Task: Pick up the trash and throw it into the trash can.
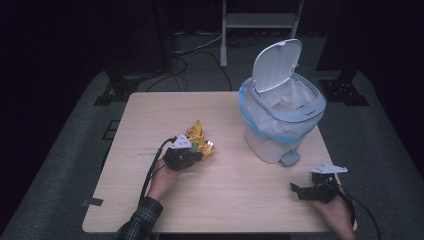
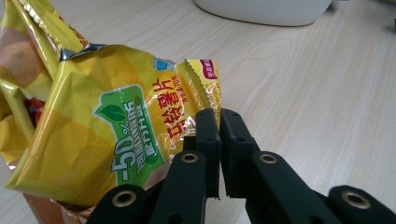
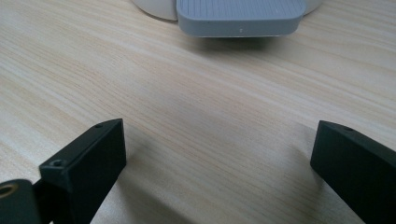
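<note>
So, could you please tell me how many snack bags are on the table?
1: a yellow crisp bag lies left of the open white pedal bin, its edge pinched in the left gripper. Anything inside the bin liner is hidden.

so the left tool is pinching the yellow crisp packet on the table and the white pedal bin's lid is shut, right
Not quite: the lid of the white plastic pedal bin stands open, tipped up at the back, as the high view shows. The rest holds: the left tool is pinching the edge of the crinkled yellow crisp packet on the pale wooden table.
</note>
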Demonstrator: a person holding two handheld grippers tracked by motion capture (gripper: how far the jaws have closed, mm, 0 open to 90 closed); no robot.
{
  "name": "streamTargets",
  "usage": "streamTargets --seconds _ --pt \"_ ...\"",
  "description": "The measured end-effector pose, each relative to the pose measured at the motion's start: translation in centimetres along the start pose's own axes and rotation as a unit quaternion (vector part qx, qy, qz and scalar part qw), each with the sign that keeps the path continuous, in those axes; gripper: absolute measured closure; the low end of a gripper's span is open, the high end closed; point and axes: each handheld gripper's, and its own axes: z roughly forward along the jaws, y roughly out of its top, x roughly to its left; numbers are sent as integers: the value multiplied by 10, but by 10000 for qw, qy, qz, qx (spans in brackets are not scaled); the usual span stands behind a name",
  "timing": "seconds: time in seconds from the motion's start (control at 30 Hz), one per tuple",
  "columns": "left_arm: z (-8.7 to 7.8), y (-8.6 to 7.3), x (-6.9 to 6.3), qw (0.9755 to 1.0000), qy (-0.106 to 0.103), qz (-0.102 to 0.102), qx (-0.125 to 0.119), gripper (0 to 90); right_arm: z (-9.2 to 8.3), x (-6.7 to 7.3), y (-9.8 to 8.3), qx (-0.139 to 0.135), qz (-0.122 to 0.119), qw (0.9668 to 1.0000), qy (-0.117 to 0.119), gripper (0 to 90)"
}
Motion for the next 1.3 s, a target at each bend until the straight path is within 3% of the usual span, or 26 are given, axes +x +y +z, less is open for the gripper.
streamTargets --seconds 0.3,0.73,1.03,1.17,1.3 --pt "-12 3 1 9995 -96 -117 -287 890 0 0 0 0 -1 10000 1 23" --pt "-30 12 0 9965 -498 -268 -620 889 0 0 0 -2 -1 10000 1 23" --pt "-47 23 -2 9922 -705 -305 -978 890 0 0 0 0 8 10000 4 23" --pt "-57 31 -2 9885 -878 -334 -1181 890 0 0 0 1 6 10000 4 23" --pt "-65 40 -3 9863 -1014 -324 -1258 889 0 0 0 1 8 10000 4 23"
